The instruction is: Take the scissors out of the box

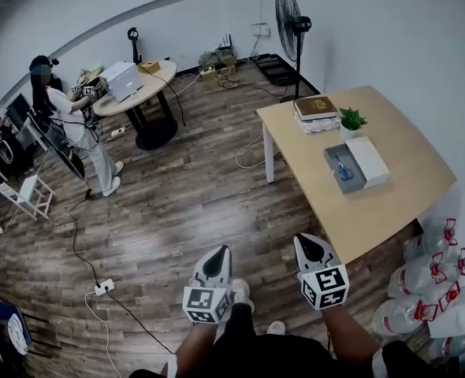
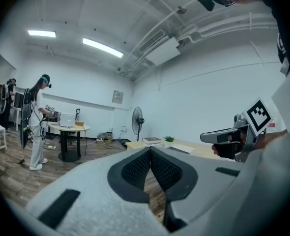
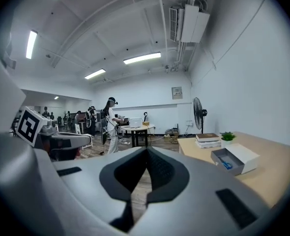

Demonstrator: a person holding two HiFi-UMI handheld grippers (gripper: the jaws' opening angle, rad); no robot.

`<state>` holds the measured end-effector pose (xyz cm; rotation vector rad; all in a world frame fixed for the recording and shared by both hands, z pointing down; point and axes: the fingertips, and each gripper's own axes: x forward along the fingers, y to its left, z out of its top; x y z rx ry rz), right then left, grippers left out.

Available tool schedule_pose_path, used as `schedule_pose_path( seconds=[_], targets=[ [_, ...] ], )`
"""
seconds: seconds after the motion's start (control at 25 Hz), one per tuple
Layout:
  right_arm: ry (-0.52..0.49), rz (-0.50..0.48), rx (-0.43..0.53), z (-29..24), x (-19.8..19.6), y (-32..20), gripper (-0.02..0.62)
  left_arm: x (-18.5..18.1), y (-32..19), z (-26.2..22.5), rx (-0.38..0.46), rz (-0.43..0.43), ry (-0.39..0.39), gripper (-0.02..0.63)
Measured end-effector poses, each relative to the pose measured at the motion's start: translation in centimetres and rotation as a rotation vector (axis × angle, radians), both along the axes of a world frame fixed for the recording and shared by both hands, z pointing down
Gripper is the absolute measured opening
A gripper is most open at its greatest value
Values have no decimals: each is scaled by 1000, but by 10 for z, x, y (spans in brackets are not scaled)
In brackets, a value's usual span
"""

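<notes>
Blue-handled scissors (image 1: 344, 169) lie in an open grey box (image 1: 334, 157) on the light wooden table (image 1: 390, 203), with the box's white lid (image 1: 367, 161) beside it. From the right gripper view the scissors (image 3: 226, 164) show inside the box (image 3: 221, 157). Both grippers hang over the wooden floor, short of the table's near corner. My left gripper (image 1: 224, 250) (image 2: 150, 150) is shut and empty. Nothing is between the jaws of my right gripper (image 1: 302, 239) (image 3: 146, 149), which is shut too and nearer the table.
Stacked books (image 1: 315, 109) and a small potted plant (image 1: 351, 120) sit at the table's far end. A standing fan (image 1: 293, 22) is behind it. Water bottles (image 1: 429, 282) crowd the floor at right. A person (image 1: 67, 124) stands by a round table (image 1: 134, 85); a power strip (image 1: 104, 287) and cables lie on the floor.
</notes>
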<state>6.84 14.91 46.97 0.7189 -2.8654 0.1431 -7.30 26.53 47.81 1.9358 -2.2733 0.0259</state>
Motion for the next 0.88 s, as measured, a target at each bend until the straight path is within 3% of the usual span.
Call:
schedule_pose_path(
  seconds=[0.2, 0.88],
  targets=[
    [26, 49, 10, 3, -14, -48, -6, -21, -55, 4, 3, 53, 7, 0],
    [15, 188, -20, -5, -120, -204, -5, -139, -237, -16, 19, 225, -9, 0]
  ],
)
